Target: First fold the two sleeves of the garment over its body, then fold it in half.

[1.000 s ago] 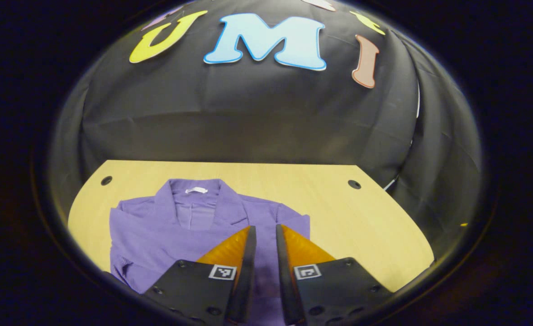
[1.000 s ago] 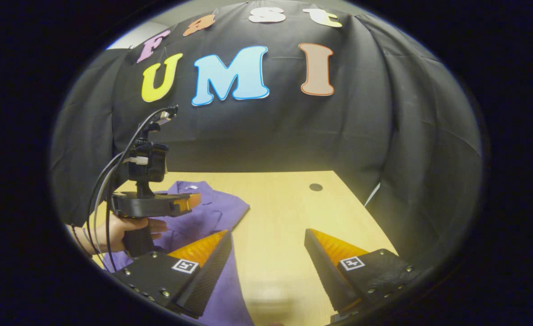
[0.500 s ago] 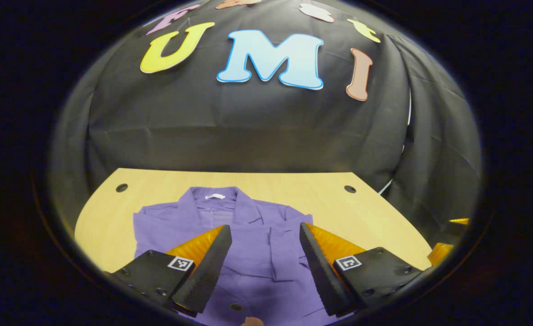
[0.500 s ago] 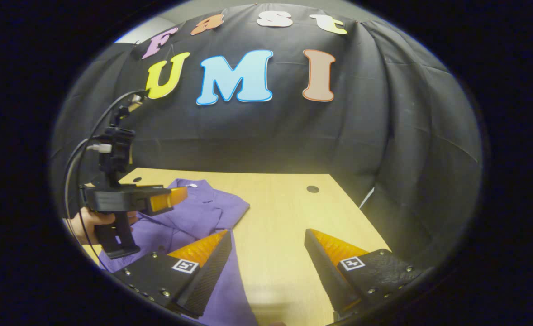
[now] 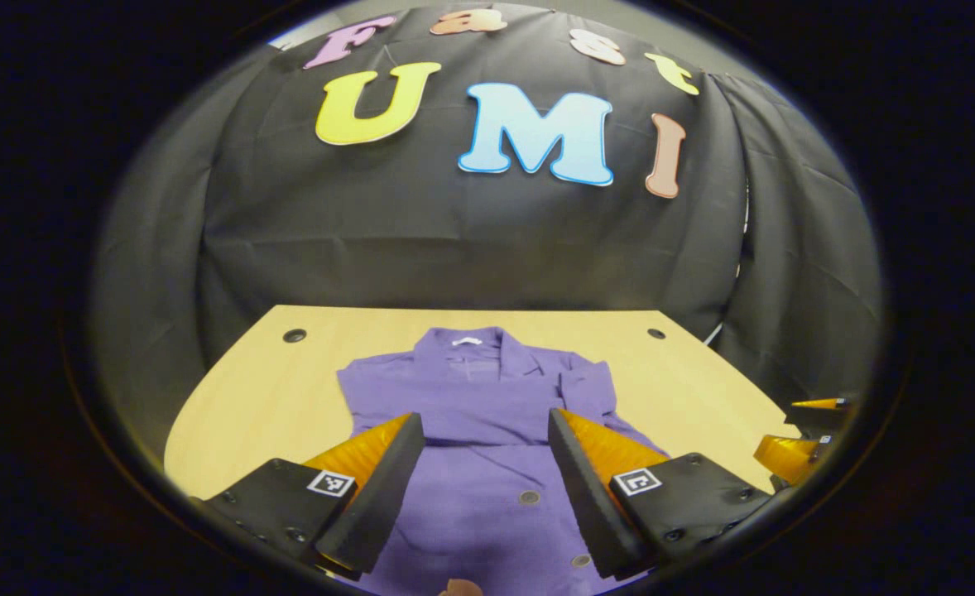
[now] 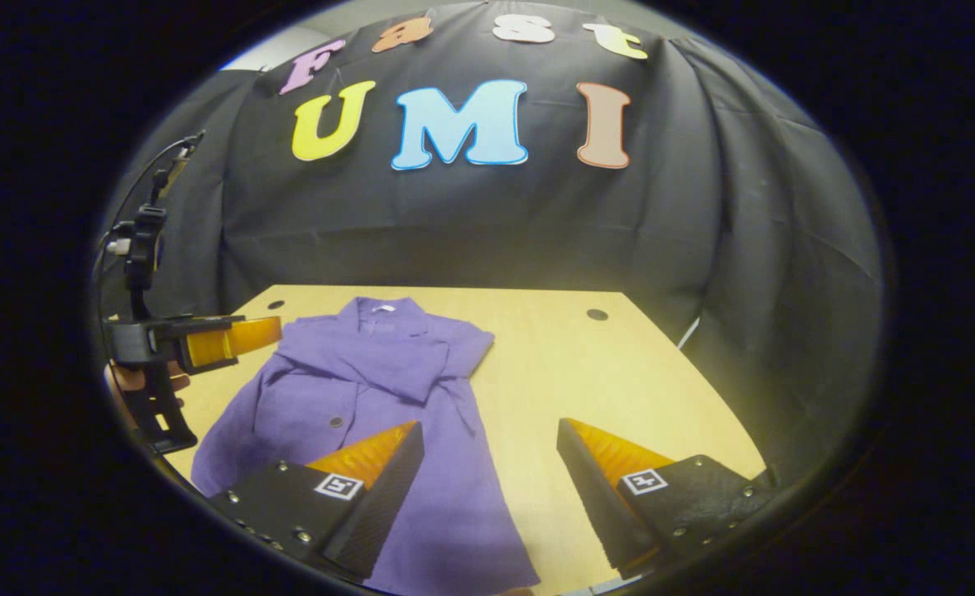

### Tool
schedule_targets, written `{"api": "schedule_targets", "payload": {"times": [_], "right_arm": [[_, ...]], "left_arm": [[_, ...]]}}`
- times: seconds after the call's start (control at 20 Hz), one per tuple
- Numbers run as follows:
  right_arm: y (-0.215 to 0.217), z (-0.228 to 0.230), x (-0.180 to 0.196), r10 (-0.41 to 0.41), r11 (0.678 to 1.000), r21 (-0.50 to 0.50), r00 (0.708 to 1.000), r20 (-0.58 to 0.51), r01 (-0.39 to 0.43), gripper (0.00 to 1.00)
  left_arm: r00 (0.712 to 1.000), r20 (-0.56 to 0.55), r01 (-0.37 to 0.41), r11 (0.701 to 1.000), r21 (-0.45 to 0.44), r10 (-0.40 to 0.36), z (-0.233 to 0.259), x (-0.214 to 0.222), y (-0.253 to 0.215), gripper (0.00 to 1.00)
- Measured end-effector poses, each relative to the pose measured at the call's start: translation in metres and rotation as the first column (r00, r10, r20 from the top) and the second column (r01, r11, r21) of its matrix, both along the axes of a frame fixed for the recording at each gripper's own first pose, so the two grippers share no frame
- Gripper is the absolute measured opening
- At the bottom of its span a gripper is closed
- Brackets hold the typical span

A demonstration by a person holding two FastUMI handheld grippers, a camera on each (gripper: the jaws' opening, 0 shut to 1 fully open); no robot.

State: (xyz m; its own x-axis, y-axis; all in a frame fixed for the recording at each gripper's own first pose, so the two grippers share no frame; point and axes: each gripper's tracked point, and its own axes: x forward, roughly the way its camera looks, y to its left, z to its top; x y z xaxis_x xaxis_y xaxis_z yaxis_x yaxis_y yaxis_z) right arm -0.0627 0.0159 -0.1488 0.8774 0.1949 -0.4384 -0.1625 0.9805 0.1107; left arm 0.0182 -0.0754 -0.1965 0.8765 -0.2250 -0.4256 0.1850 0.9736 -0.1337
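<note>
A purple button-front garment [image 5: 471, 397] lies flat on the wooden table [image 5: 272, 389], collar at the far end. Both sleeves lie folded across its chest. My left gripper [image 5: 485, 415] hovers open above the garment's lower body with nothing between its fingers. In the right gripper view the garment [image 6: 372, 389] spreads over the left half of the table [image 6: 587, 372]. My right gripper [image 6: 489, 425] is open above the garment's right edge, holding nothing. The left gripper [image 6: 256, 335], held by a hand, hangs beside the garment's left shoulder. The right gripper [image 5: 794, 426] shows at the far right rim.
The black cloth wall closes off the table's far side and right side. Small round holes [image 5: 295, 335] [image 5: 656, 334] sit near the table's far corners. Bare wood [image 6: 620, 389] stretches to the right of the garment.
My left gripper went from shut on the sleeve cloth to open and drew back towards the near edge and to the left. The right gripper pulled back, so more of the garment shows.
</note>
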Motion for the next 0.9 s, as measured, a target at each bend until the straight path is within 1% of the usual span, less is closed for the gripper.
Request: {"api": "schedule_targets", "payload": {"times": [0.15, 0.35, 0.4, 0.45, 0.5, 0.8, 0.85, 0.9], "right_arm": [[0.008, -0.013, -0.015, 0.006, 1.0, -0.021, 1.0, -0.019, -0.006, 0.97], [0.012, -0.037, -0.033, 0.004, 1.0, -0.03, 0.997, -0.078, -0.006, 0.98], [0.013, -0.044, -0.038, 0.001, 1.0, -0.028, 0.995, -0.103, -0.004, 0.98], [0.014, -0.052, -0.043, -0.001, 1.0, -0.026, 0.992, -0.127, -0.003, 0.98], [0.013, -0.058, -0.049, -0.008, 1.0, -0.029, 0.99, -0.143, 0.004, 0.98], [0.002, -0.096, -0.074, -0.031, 0.995, -0.102, 0.977, -0.209, 0.01, 0.98], [-0.001, -0.105, -0.076, -0.036, 0.994, -0.109, 0.973, -0.227, 0.011, 0.94], [-0.001, -0.112, -0.08, -0.036, 0.994, -0.109, 0.968, -0.248, 0.009, 0.96]], "left_arm": [[1.0, -0.016, -0.013, 1.0, -0.002, 0.013, -0.006, -0.029, 0.022, 0.95], [0.998, -0.057, -0.019, 1.0, 0.013, 0.019, -0.024, -0.073, 0.048, 0.95], [0.997, -0.074, -0.021, 1.0, 0.015, 0.022, -0.031, -0.086, 0.055, 0.98], [0.996, -0.091, -0.025, 1.0, 0.015, 0.026, -0.038, -0.096, 0.062, 0.98], [0.994, -0.107, -0.03, 0.999, 0.015, 0.032, -0.045, -0.106, 0.07, 0.95], [0.977, -0.203, -0.063, 0.998, 0.024, 0.067, -0.095, -0.158, 0.118, 0.95], [0.973, -0.22, -0.069, 0.997, 0.022, 0.072, -0.103, -0.166, 0.125, 0.95], [0.969, -0.236, -0.073, 0.997, 0.024, 0.077, -0.111, -0.174, 0.132, 0.95]]}}
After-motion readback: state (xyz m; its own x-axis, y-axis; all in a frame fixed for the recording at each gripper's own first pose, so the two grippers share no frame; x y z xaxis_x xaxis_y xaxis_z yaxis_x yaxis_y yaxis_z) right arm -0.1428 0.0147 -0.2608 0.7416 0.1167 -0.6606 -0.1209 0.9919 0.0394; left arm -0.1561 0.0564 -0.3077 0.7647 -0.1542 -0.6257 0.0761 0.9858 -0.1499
